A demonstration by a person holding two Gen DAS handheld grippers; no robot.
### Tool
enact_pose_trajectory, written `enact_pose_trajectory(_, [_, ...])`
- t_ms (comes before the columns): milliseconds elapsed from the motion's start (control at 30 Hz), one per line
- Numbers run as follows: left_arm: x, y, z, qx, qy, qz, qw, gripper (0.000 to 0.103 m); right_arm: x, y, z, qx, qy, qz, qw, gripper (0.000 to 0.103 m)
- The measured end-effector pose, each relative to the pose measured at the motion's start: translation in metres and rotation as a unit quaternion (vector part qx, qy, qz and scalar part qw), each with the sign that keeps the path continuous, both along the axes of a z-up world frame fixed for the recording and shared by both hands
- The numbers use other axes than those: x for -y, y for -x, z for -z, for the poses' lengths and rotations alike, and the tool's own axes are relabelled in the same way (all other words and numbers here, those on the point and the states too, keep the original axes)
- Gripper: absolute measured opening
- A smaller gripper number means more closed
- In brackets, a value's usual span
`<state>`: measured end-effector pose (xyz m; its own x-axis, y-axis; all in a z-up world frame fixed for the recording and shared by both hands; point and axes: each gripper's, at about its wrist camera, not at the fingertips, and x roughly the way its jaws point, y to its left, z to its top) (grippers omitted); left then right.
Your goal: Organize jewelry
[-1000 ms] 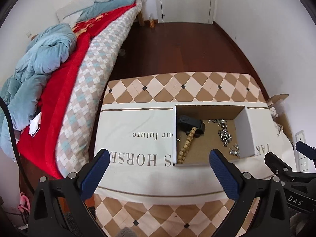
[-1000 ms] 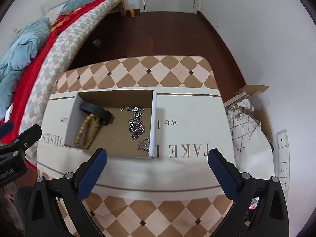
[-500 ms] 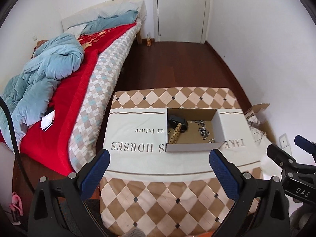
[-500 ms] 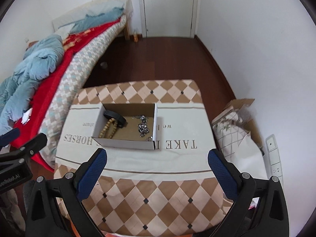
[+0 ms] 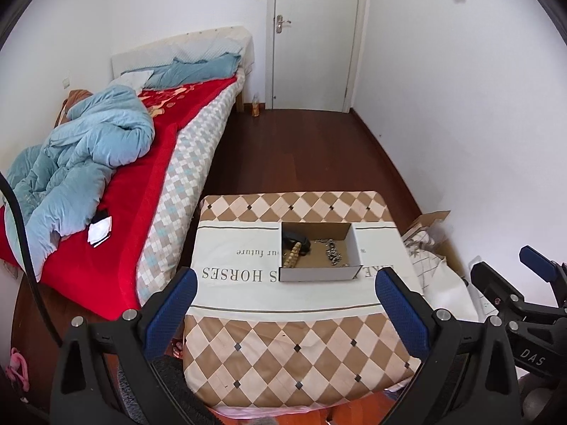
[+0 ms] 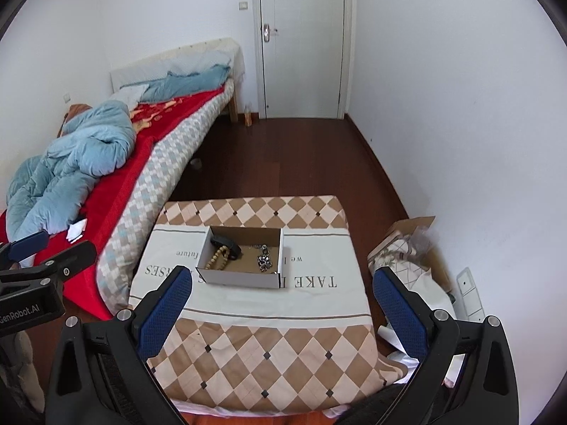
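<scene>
Jewelry is seen gathered in 1 open, shallow white cardboard box (image 5: pixel 320 272) with a brown interior, set on the cream printed cloth (image 5: pixel 234 265) over the brown-and-beige checked table (image 5: pixel 290 350). 3 items are counted inside: 1 tan wooden bead bracelet (image 5: pixel 292 254), 1 black strap-like band (image 5: pixel 297 238), 1 tangle of silver metal chains (image 5: pixel 332 250). The left gripper (image 5: pixel 283 311) and right gripper (image 6: pixel 283 308) are held wide apart, empty, near the table's front edge.

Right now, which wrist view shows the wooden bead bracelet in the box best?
The right wrist view: the bead bracelet lies as a full loop inside the cardboard box. In the left wrist view the same bracelet looks foreshortened, partly behind the box wall.
</scene>
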<state>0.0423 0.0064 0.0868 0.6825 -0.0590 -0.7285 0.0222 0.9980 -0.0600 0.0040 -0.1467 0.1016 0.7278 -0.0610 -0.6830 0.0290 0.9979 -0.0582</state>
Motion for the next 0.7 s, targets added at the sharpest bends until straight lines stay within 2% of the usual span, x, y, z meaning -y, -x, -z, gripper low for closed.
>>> enact_pose_trajectory(200, [0.002,0.02,-0.013,0.009,0.011,0.005,0.9999,0.103,0.0,0.024,-0.019,0.014,0.002,-0.001,1.0,0.103])
enact_pose_trajectory(433, [0.005,0.023,-0.009,0.004,0.007,0.001,1.0,0.103,0.001,0.03,-0.022,0.013,0.005,0.0,1.0,0.103])
enact_pose_trajectory(533, [0.003,0.016,-0.004,0.001,0.008,-0.008,0.9999,0.103,0.0,0.029,-0.021,0.01,0.007,0.002,1.0,0.103])
enact_pose_trajectory(700, [0.003,0.002,0.006,0.001,-0.012,-0.025,0.9996,0.103,0.001,0.004,-0.01,-0.004,0.004,0.008,1.0,0.103])
